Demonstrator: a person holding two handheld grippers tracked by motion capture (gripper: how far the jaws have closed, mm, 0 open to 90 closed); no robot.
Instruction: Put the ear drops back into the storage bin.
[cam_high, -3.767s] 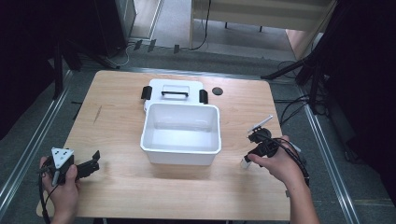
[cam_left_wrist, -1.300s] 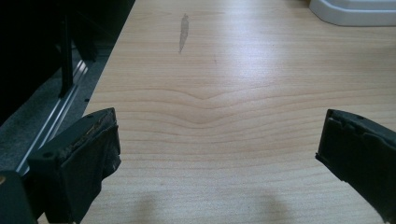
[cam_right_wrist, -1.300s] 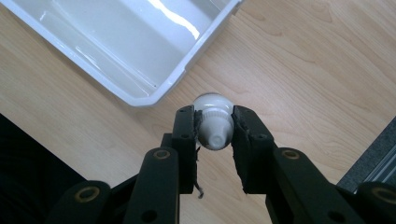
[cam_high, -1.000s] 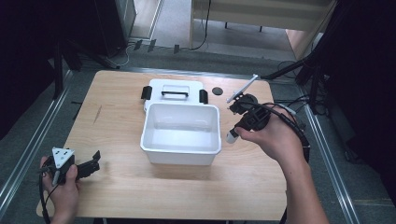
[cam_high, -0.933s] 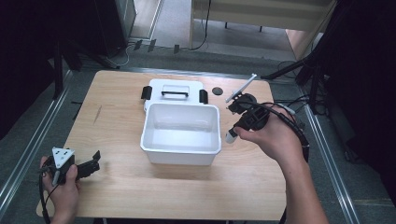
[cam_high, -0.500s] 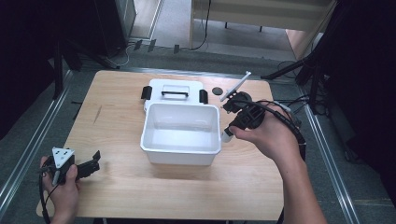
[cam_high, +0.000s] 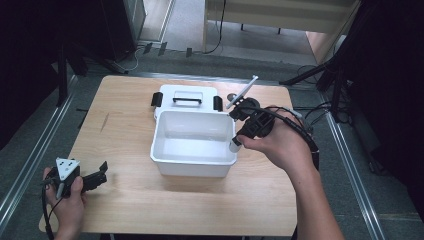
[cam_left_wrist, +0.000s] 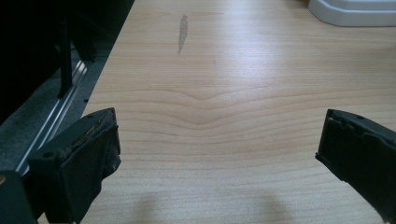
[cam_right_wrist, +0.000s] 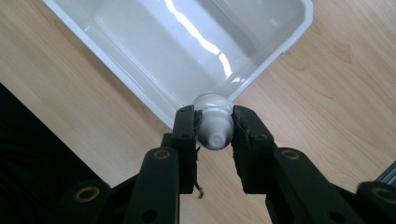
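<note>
Right gripper (cam_right_wrist: 214, 133) clamps tube (cam_right_wrist: 213, 122) by its cap, at bin (cam_high: 194, 142) right rim. Tube lifted; drop into bin left. Left gripper (cam_left_wrist: 219, 154) wide, idle, tabletop near-left corner.

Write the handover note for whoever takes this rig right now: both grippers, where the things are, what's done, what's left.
Right gripper: shut on the white tube at its cap end, held at the near right corner of the white bin; the tube's flat tail points up and away in the high view.
Left gripper: open, holds nothing, low over the table's near left corner.
Bin: open, nothing in it that shows. Its lid with the black handle lies right behind it.
Done: tube picked up and brought to the bin.
Left, most likely: move the tube over the bin and release it; perhaps fit the lid afterwards.
</note>
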